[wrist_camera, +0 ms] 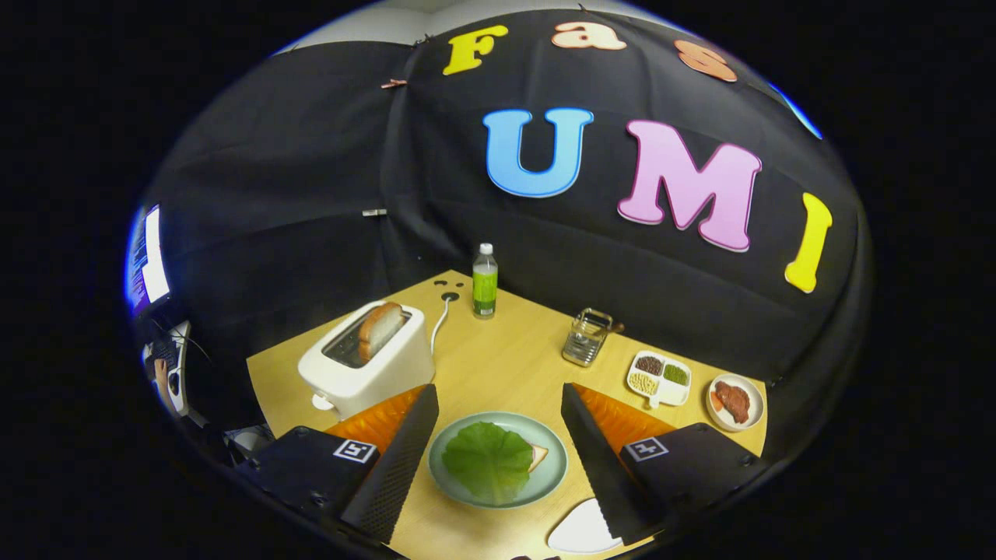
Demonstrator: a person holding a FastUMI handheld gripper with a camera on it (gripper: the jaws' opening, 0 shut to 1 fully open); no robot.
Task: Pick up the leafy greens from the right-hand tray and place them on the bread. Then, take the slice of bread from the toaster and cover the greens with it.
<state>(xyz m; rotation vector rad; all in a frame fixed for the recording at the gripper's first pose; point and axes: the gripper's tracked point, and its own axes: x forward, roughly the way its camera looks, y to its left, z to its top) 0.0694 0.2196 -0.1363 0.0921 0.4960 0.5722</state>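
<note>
A round green leaf (487,459) lies on a slice of bread (538,456), whose corner peeks out on the leaf's right. Both rest on a pale green plate (548,482) that sits between my two fingers. My gripper (498,404) is open, hovering above the plate with nothing held. Its dark fingers (405,451) flank the plate on either side. To the left, just beyond the left finger, stands a white toaster (366,365) with a browned bread slice (379,328) sticking up out of its slot.
A green bottle (485,281) stands at the table's far edge, with a glass jar (586,337) to its right. Further right are a divided white dish of beans (660,377) and a small plate of meat (734,401). A white tray (580,533) lies near the right finger.
</note>
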